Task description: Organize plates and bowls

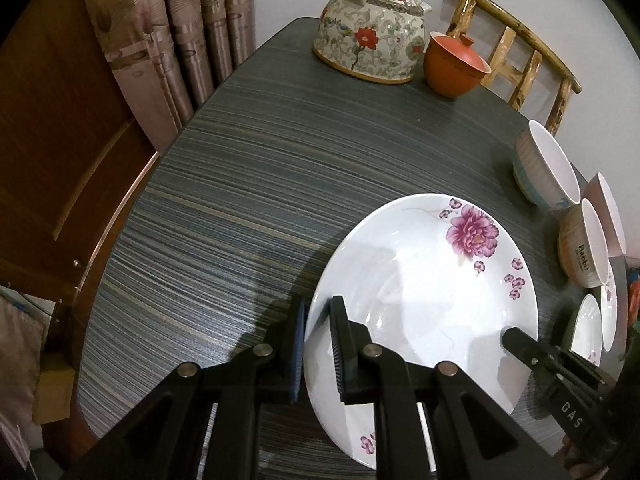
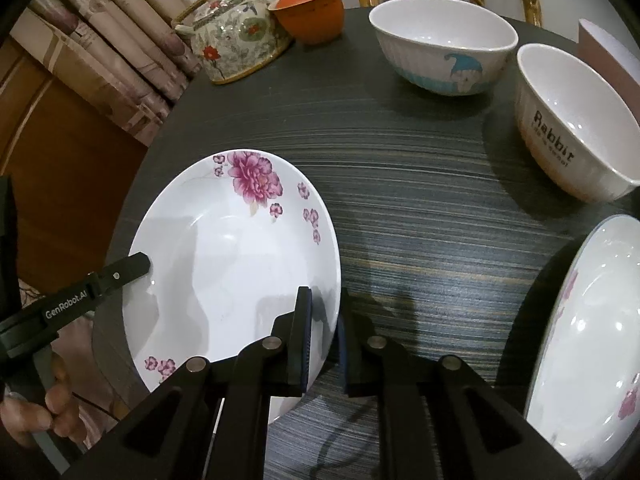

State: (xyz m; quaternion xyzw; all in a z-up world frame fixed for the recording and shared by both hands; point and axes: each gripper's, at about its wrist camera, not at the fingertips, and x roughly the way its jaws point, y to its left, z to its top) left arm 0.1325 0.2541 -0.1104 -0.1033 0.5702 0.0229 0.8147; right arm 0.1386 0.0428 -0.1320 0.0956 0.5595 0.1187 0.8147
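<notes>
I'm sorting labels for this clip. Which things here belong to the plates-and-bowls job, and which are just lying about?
Job: flowered plate, second plate, Rabbit bowl, cartoon bowl, left tool, right tool.

Lying about: teapot, orange lidded cup, chair, curtain.

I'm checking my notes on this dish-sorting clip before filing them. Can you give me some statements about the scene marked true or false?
1. Both grippers straddle the rim of the same flowered plate. True: left gripper, right gripper.
2. The orange lidded cup stands beside the floral teapot. True.
3. The bowl marked Rabbit is stacked inside the gnome bowl. False: they stand apart on the table.
4. Only one flowered plate is present. False: a second plate lies to the right.
</notes>
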